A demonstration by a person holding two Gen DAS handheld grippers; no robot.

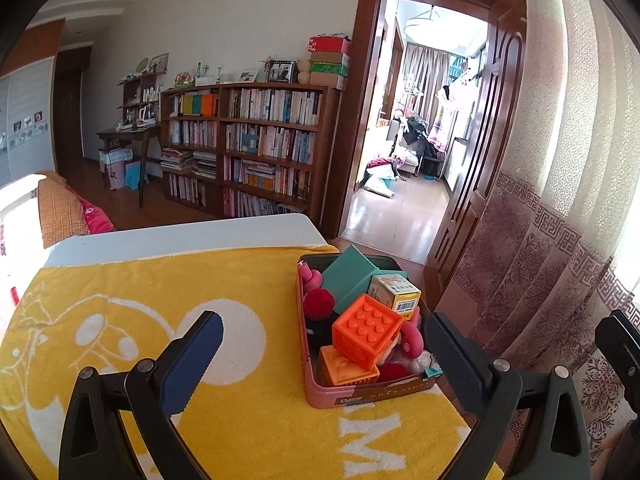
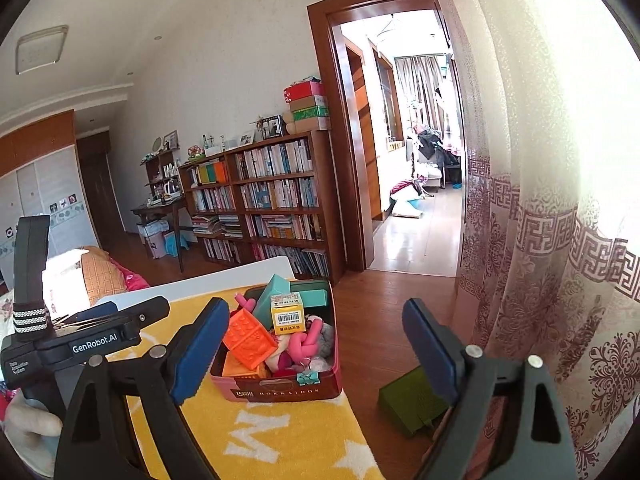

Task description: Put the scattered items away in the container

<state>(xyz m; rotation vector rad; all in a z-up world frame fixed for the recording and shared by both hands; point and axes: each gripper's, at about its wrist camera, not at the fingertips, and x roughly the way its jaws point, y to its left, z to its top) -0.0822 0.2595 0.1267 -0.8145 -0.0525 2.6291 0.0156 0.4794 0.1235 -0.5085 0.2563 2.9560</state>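
The tin [image 1: 352, 392] sits at the right edge of the yellow towel [image 1: 160, 320] on the desk [image 1: 192, 236], lower centre of the left view, heaped above its rim. The orange block [image 1: 366, 336] and the yellow box [image 1: 396, 294] perch on top and could topple out at a nudge, likely off the desk's edge. Both the left gripper [image 1: 324, 354] and the right gripper [image 2: 316, 344] hold nothing, fingers wide apart. A green block [image 2: 412, 398] lies on the floor, lower right of the right view, perhaps overlooked.

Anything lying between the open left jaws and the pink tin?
No. In the left wrist view only bare yellow towel lies between the left gripper and the tin, which sits just ahead, filled with toys.
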